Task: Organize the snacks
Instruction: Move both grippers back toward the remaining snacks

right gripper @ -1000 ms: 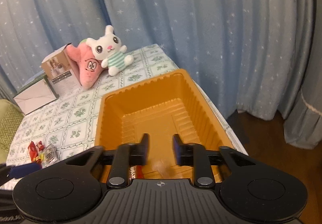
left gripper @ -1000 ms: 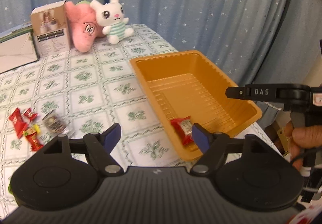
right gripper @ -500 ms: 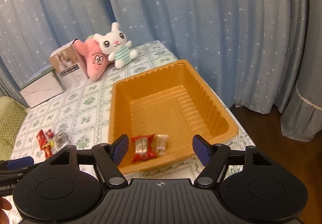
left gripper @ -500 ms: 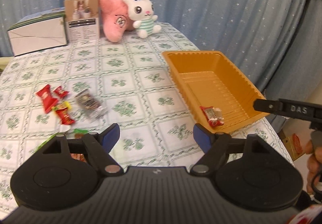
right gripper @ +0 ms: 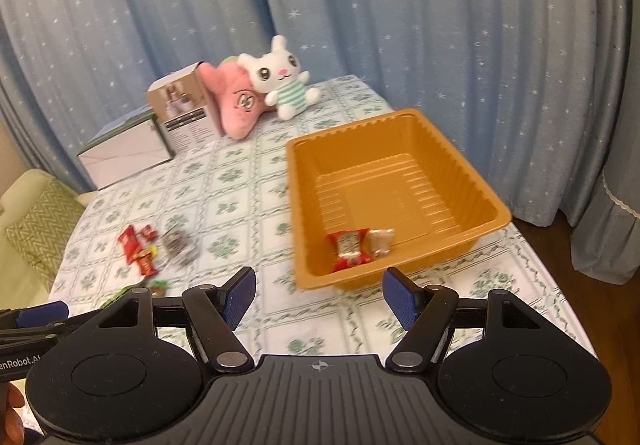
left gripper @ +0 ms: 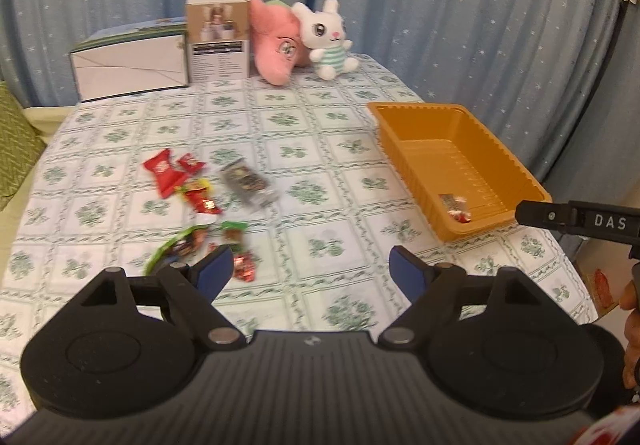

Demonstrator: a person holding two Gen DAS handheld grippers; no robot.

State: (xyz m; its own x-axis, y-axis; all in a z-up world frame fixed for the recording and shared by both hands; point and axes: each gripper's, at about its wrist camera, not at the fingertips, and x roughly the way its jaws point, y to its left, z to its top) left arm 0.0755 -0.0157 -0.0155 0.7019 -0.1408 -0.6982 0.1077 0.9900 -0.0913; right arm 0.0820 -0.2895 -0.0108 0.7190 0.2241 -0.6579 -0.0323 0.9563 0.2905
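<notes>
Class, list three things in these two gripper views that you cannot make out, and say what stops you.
1. Print on the loose snacks, left wrist view: motion blur.
2. The green packet, left wrist view: partly behind the left gripper.
3. The pale sweet in the orange tray, right wrist view: too small and blurred to identify; in the left view the tray wall hides most of it.

Left gripper [left gripper: 311, 272] body: black plastic housing, ribbed centre panel, two round side discs with shallow circular recesses.
Left gripper fingers [left gripper: 407, 272]: black angled arms with triangular cut-outs, blue pads, one silver pivot screw each.
Right gripper [right gripper: 319, 298] body: matching black ribbed housing, small crosshair mark at centre.
Right gripper fingers [right gripper: 239, 297]: black arms, blue pads, silver pivot screws.
Markings: white "DAS" lettering on the right gripper's black finger; partial white "enRobot.AI" on the left gripper's side.
</notes>
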